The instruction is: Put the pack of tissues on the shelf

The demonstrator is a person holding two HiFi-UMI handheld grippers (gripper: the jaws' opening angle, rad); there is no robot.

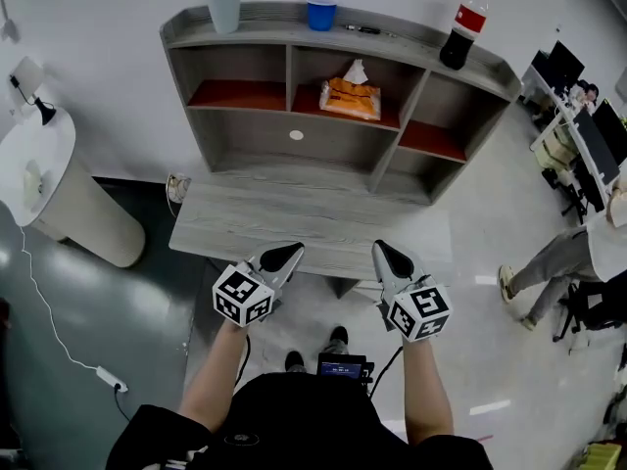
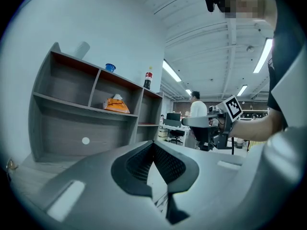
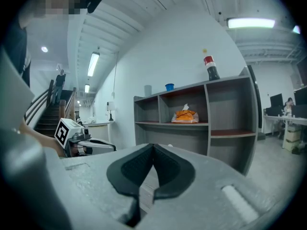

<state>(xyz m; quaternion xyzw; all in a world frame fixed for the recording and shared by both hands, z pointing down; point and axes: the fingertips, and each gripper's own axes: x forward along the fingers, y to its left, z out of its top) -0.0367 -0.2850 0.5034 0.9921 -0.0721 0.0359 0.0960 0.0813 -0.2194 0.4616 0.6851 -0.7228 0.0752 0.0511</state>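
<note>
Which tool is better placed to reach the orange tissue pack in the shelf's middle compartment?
Right, marginally. Both the left tool and right tool are shut, empty and held back at the front edge of the grey desk; the orange plastic tissue pack sits slightly nearer the right tool's side.

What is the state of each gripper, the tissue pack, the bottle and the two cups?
left gripper: shut, empty
right gripper: shut, empty
pack of tissues: lying in the middle compartment of the shelf, one tissue sticking out
bottle: upright on top, capped
blue cup: upright on top
grey cup: upright on top
</note>
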